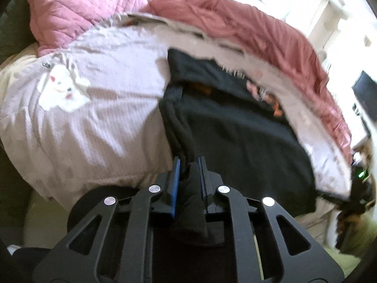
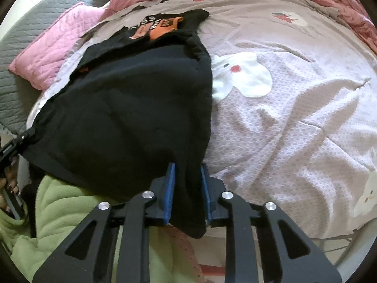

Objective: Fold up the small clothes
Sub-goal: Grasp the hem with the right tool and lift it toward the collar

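light: daylight, bright, from the window (image 1: 294, 2) at upper right of the left view
glare: window blown out white
shadows: soft creases on the bedspread (image 2: 294, 122); black garment (image 2: 132, 108) shows almost no detail
blur: left view smeared; right view sharp
distortion: heavy fisheye, bed edges bow, dark corners

Black cotton garment (image 2: 132, 108) w/ orange-white chest print; pale lilac waffle-textured bedsheet (image 2: 294, 127) w/ white animal motifs; pink quilted pillow (image 1: 77, 9); dusty-rose comforter (image 1: 271, 37).

bed (image 2: 294, 129) | on it: black garment (image 2: 132, 108), pink pillow (image 2: 54, 44), rose quilt (image 1: 259, 28)
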Motion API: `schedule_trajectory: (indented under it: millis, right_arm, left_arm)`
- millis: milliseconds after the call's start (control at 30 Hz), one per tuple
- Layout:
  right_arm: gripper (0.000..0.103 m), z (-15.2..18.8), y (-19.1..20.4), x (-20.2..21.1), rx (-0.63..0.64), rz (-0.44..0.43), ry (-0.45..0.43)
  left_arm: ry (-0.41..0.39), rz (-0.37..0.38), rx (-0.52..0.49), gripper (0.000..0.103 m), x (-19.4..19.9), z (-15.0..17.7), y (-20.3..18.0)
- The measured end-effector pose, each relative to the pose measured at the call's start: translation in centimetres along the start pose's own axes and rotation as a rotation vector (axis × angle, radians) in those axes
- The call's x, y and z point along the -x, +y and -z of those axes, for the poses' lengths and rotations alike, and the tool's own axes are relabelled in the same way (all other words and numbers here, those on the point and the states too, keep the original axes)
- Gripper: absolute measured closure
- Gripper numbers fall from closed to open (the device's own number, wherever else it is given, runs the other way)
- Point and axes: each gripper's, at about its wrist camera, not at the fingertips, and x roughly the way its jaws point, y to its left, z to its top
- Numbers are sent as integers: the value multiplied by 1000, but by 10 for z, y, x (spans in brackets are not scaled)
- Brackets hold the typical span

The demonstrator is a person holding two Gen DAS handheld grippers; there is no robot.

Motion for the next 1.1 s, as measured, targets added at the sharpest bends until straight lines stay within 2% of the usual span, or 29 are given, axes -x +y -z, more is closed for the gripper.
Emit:
schedule_trajectory:
  millis: [100,200,233,300,400,567,767,1100]
  right_arm:
    - [78,0,-2,-5,-23,-11,5]
    - [72,0,1,-8,-10,-23,7]
    - [73,0,1,-8,-2,-19,7]
    - [91,-3,0,-5,2,-43,7]
    - [92,-12,-4,4,-17,-121,-18]
    - [92,-39,-2,21,-23,-176,-116]
    - [92,-82,0,32,-16,-210,-231]
    - [92,-145,-18,12,-94,-224,-333]
  left_arm:
    - [-40,19,21,96,13,-6,1]
    - [-47,18,28,96,16,-8,3]
    - [-43,19,31,96,14,-8,3]
    - [-35,18,40,96,12,-7,5]
    - [-32,27,46,96,11,-10,6]
    - [-39,54,82,96,11,-23,13]
    - [-35,100,143,96,-1,-59,22]
    - [-35,53,173,96,-39,-128,23]
